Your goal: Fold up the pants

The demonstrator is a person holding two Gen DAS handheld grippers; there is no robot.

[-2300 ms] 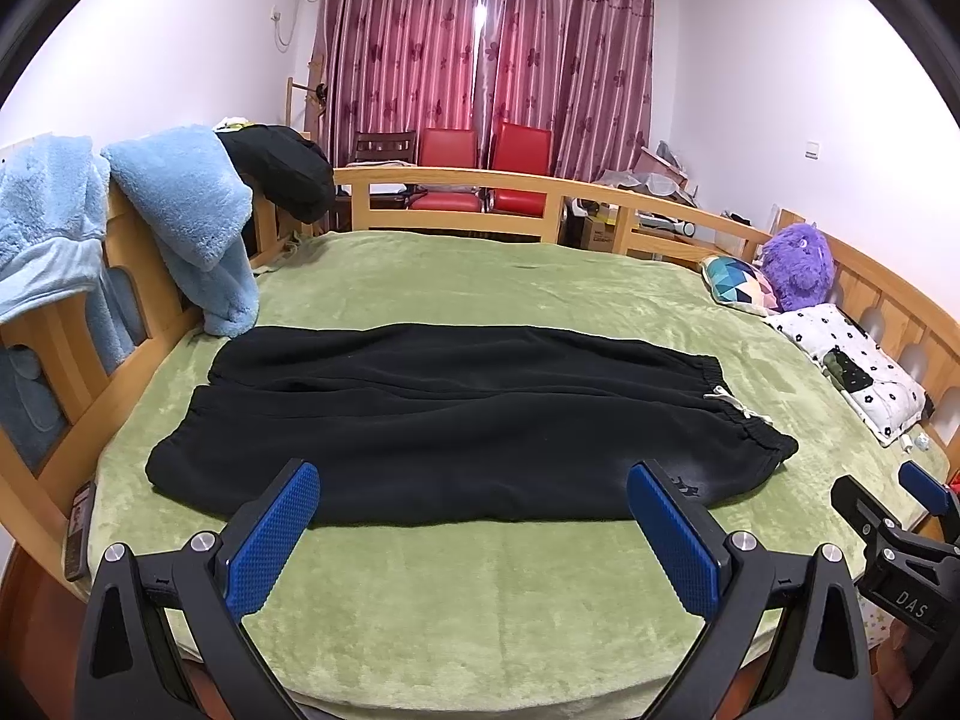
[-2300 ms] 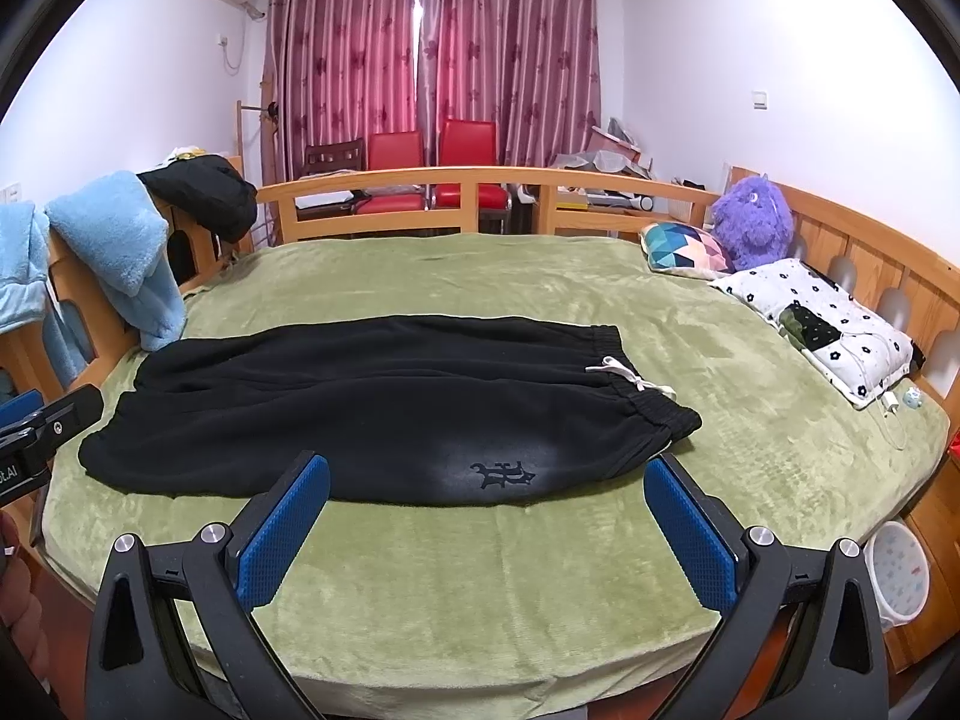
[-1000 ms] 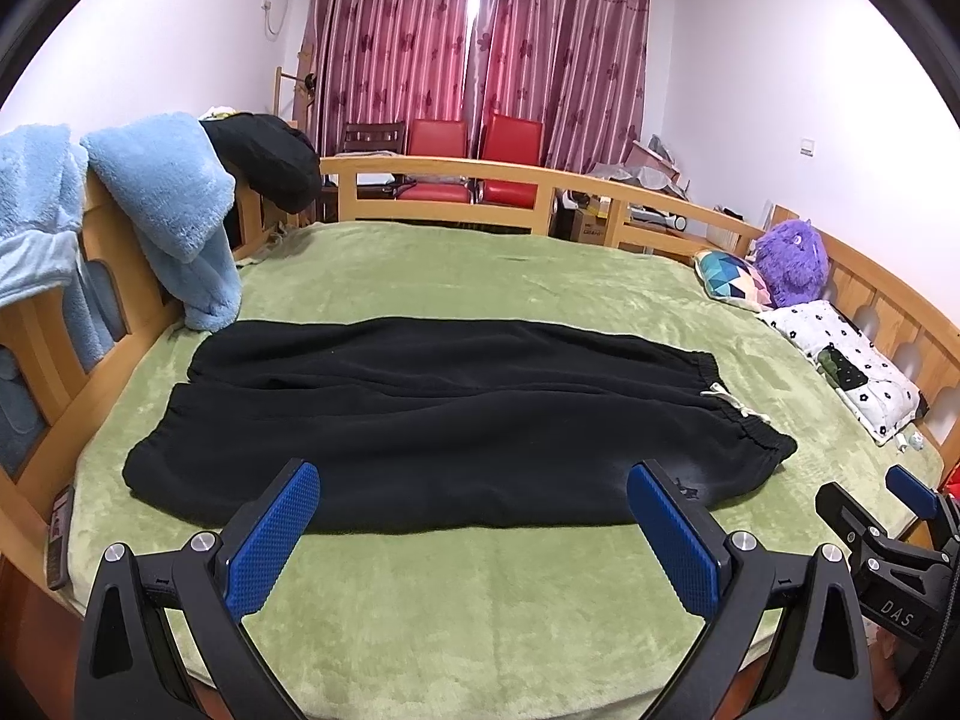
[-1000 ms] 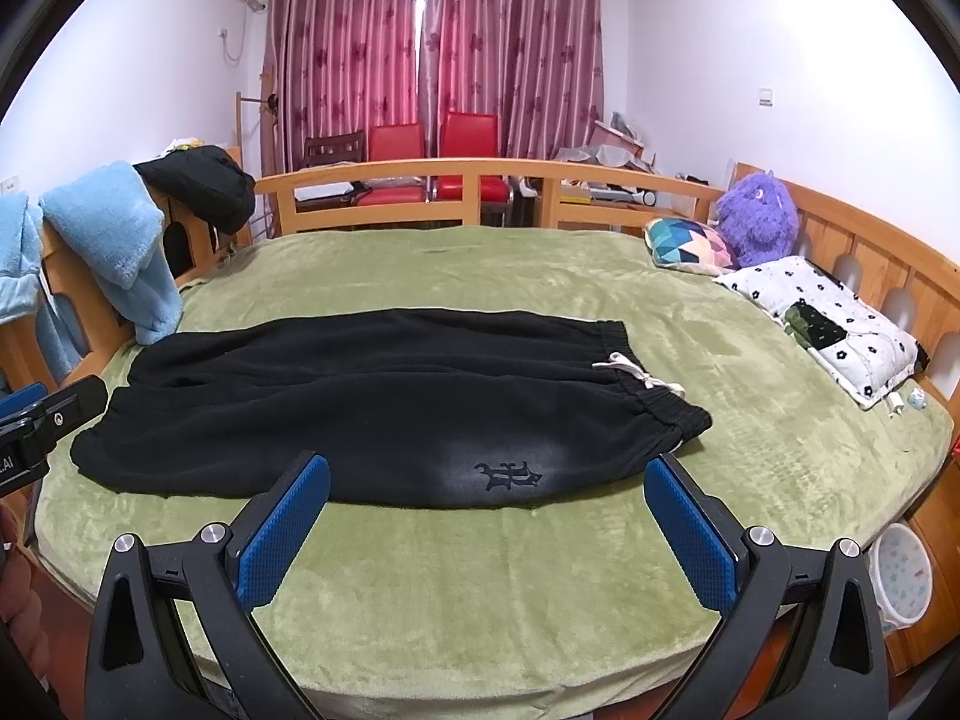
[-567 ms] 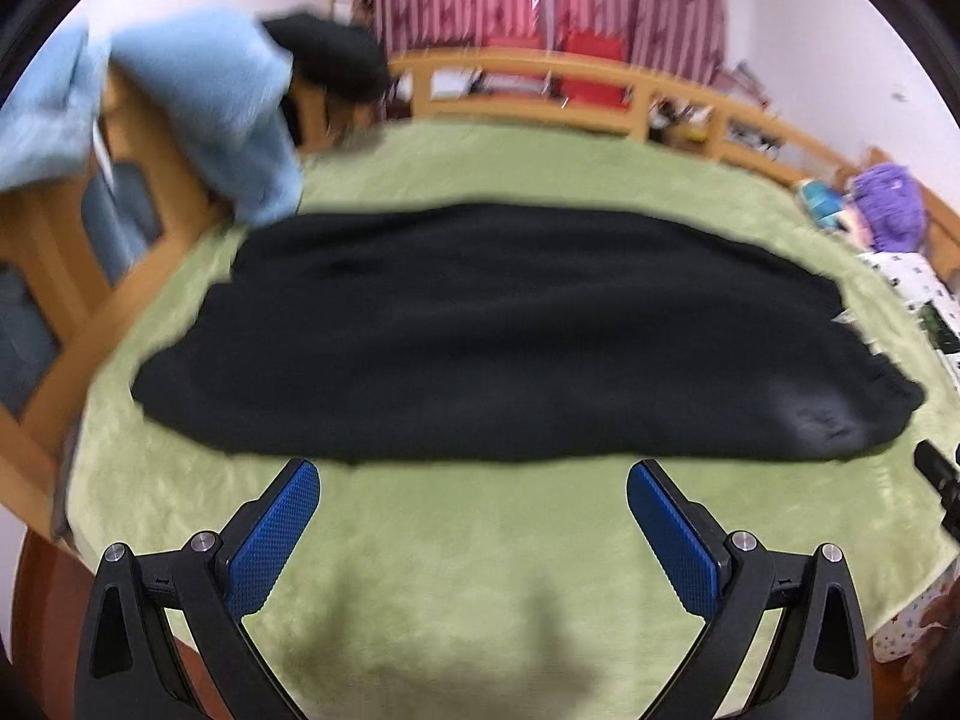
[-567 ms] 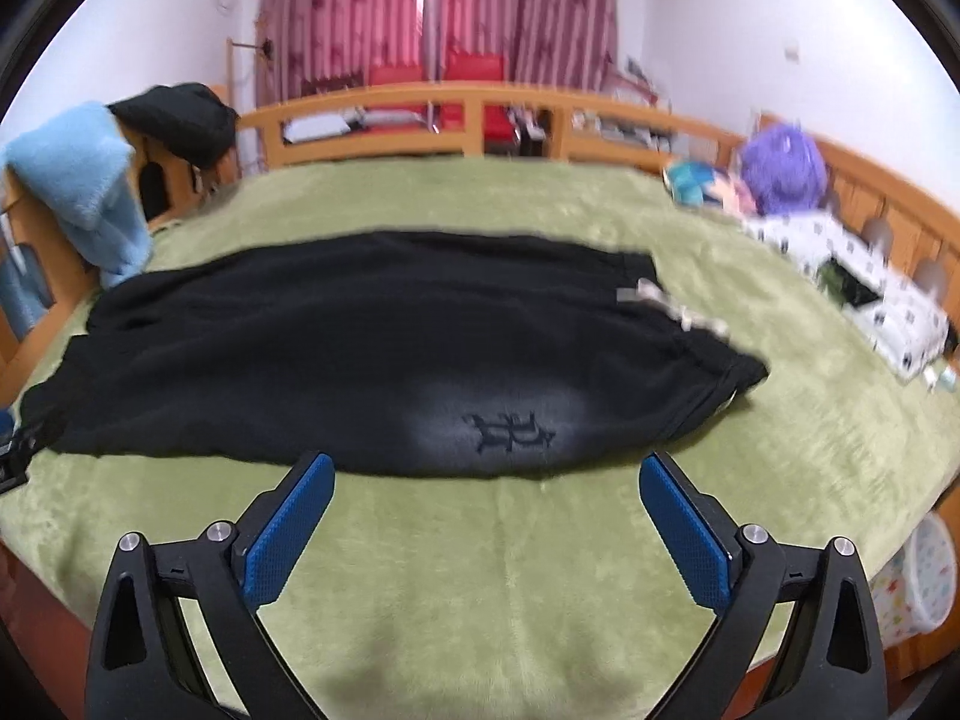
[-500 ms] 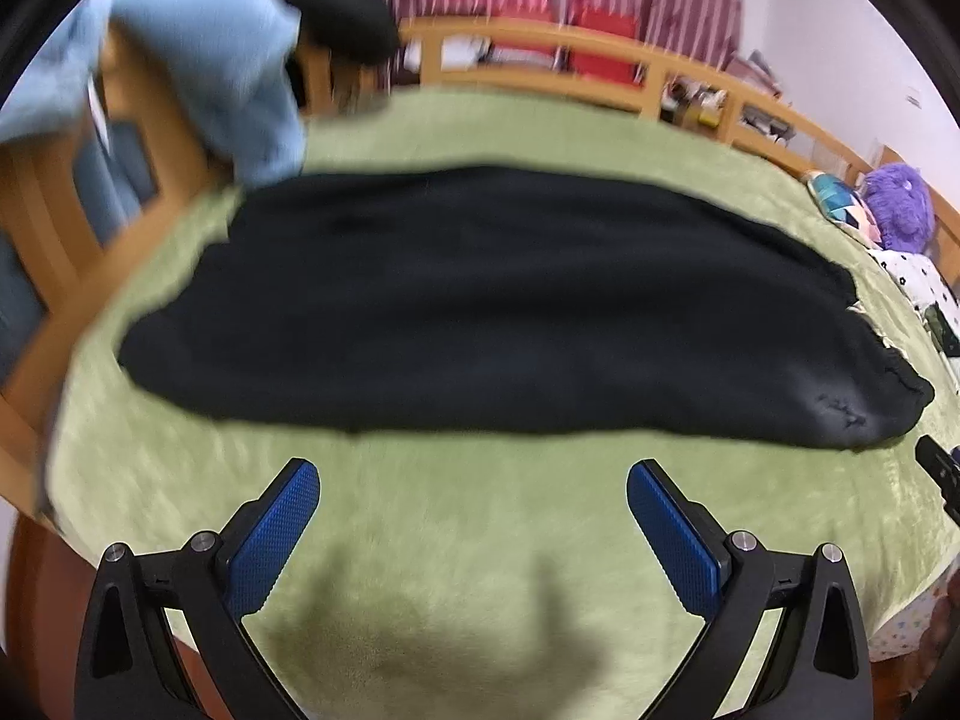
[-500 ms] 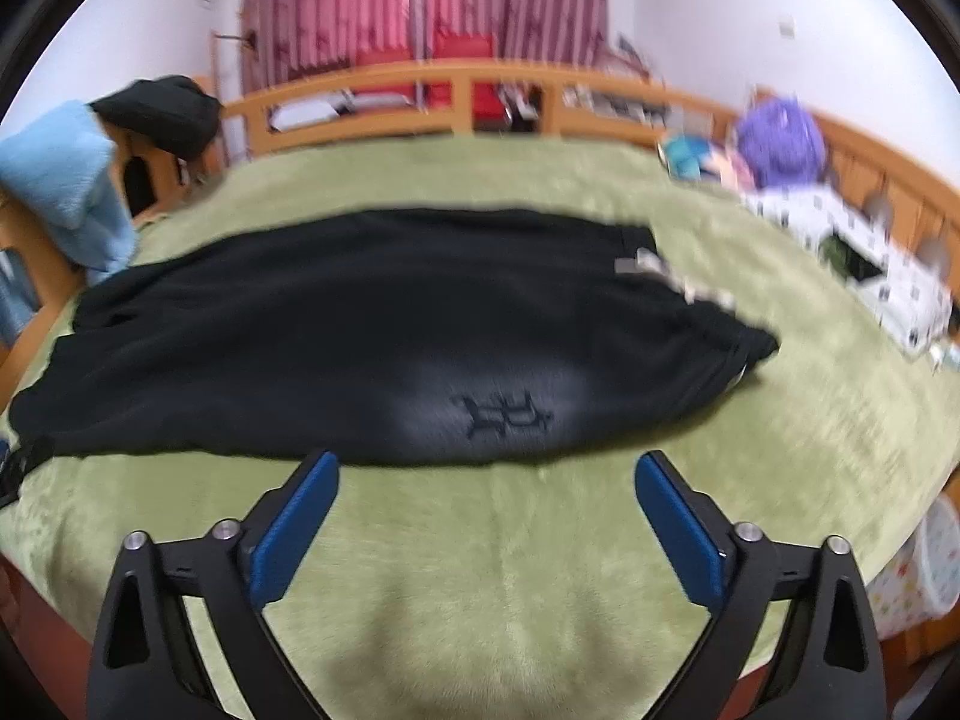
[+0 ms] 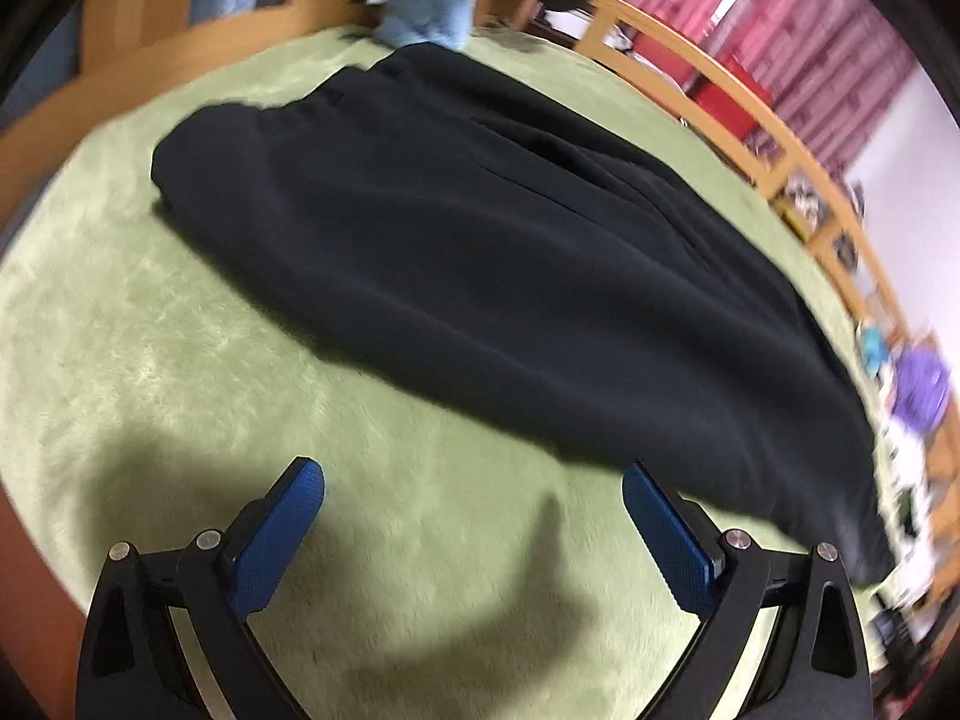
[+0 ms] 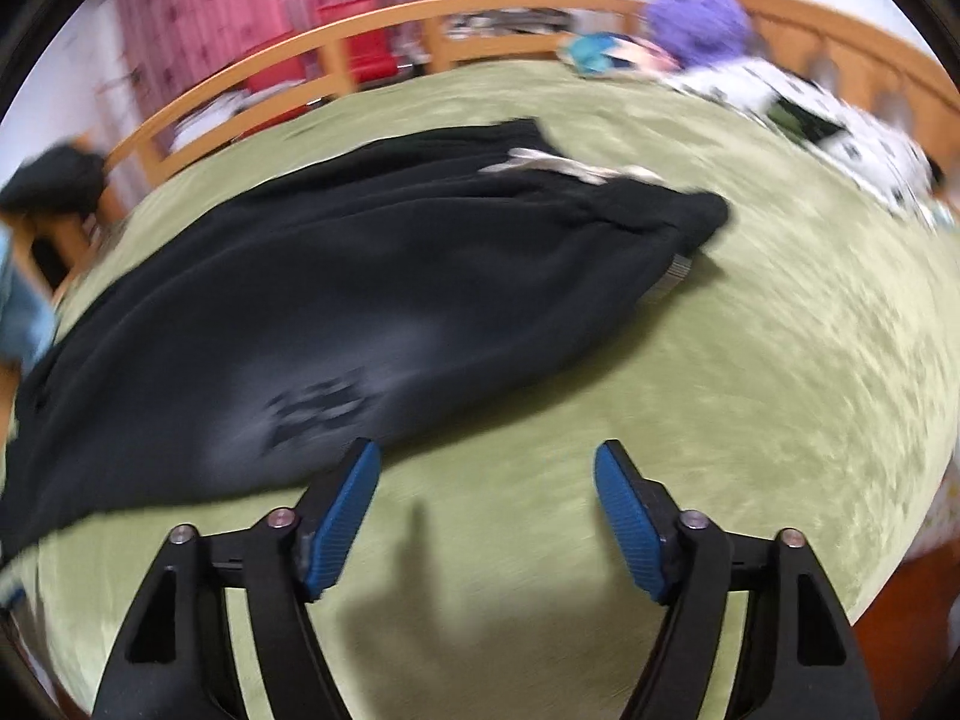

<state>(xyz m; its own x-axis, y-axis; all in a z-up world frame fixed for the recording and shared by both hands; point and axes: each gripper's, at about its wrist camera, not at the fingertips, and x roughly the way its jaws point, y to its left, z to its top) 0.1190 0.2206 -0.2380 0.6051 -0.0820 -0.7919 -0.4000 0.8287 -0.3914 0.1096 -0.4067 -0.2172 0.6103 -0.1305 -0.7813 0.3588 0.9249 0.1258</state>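
On the bed, pants: the black pants [image 9: 510, 276] were laid flat and lengthwise on the green blanket [image 9: 180, 360], parallel to the near edge of the bed and set back from it; one leg appeared to have been laid over the other already, though the blur left this uncertain.
Waistband end: the drawstring [image 10: 558, 165] and waistband were seen toward the pillow side of the bed in the right wrist view.
Leg ends: the cuffs were seen toward the wooden rail [image 9: 198, 42] draped with blue cloth.
Task progress: no crosswise fold could be seen; nothing was gripped, so the folding of the length was judged to be left entirely.
Left gripper [image 9: 474, 516]: its jaws were held wide apart, nothing was between them, and only blanket lay under them, near the pants' front edge.
Right gripper [image 10: 486, 504]: its jaws were closing, nothing was between them; the left pad [image 10: 342, 516] stood just at the pants' near edge.
Change from earlier frames: both views had been tipped down from a level look across the room toward the blanket and rolled, the pants were brought much closer, and the right jaws had been narrowed.
Surroundings: a purple plush toy [image 10: 696, 12] and a patterned pillow [image 10: 840, 132] were left at the far corner.
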